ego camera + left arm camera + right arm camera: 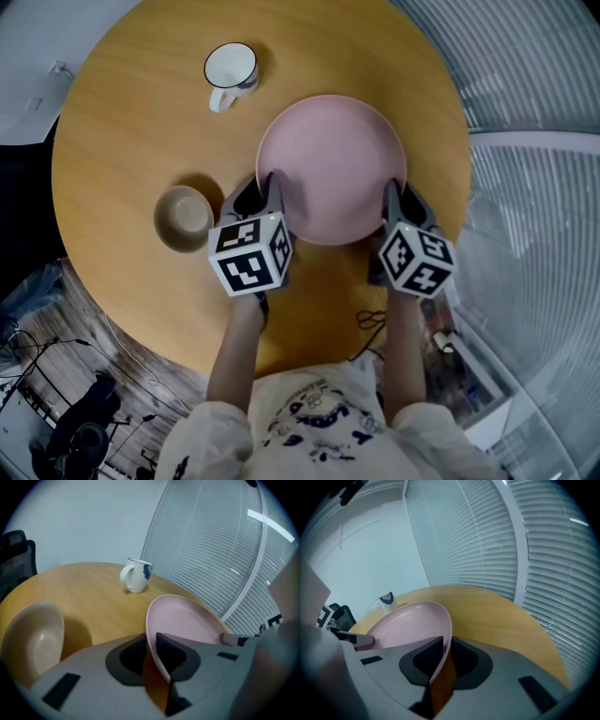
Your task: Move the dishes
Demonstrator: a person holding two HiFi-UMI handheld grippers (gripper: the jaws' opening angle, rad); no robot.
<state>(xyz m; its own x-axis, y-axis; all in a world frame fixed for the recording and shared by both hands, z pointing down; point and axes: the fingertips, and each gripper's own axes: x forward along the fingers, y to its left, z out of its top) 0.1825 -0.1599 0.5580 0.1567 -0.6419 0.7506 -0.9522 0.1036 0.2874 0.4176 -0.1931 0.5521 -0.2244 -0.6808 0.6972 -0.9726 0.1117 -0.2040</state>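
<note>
Round wooden table (122,141) beside window blinds (534,94), seen from above. A pink plate (333,159) lies right of centre. The left gripper (272,183) and right gripper (392,192) each pinch its rim, on opposite sides. The lift probably needs both hands rising together to keep the plate level. A tan bowl (185,217) sits just left of the left gripper; a white mug (230,70) stands upper left, well apart.

It looks like an office. A round wooden table (122,141) stands beside slatted blinds (525,84), with a black chair (14,557) near the table.
</note>
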